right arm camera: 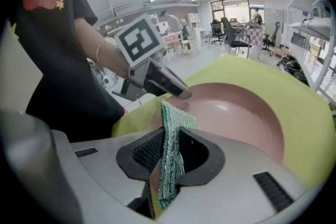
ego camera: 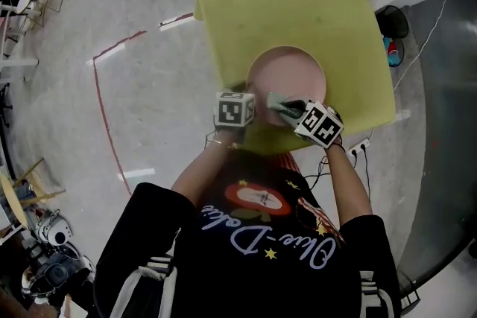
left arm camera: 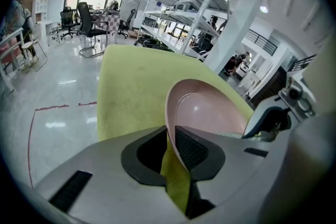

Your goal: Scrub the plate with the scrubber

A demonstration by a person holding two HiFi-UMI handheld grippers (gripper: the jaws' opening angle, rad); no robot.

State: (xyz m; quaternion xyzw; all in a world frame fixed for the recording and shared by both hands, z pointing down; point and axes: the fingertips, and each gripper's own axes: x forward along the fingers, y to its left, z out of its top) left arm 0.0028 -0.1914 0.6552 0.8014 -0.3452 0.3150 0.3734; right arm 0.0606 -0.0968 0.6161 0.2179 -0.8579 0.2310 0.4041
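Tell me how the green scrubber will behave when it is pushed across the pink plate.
The scrubber is probably floppy: the thin mesh sheet curls over above the jaws of the right tool. It likely weighs little, being open weave. Its rough knit should drag rather than slide on the smooth, glossy plate.

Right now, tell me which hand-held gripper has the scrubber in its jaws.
The right hand-held gripper: its jaws clamp the green scrubber. The left hand-held gripper instead grips the rim of the pink plate.
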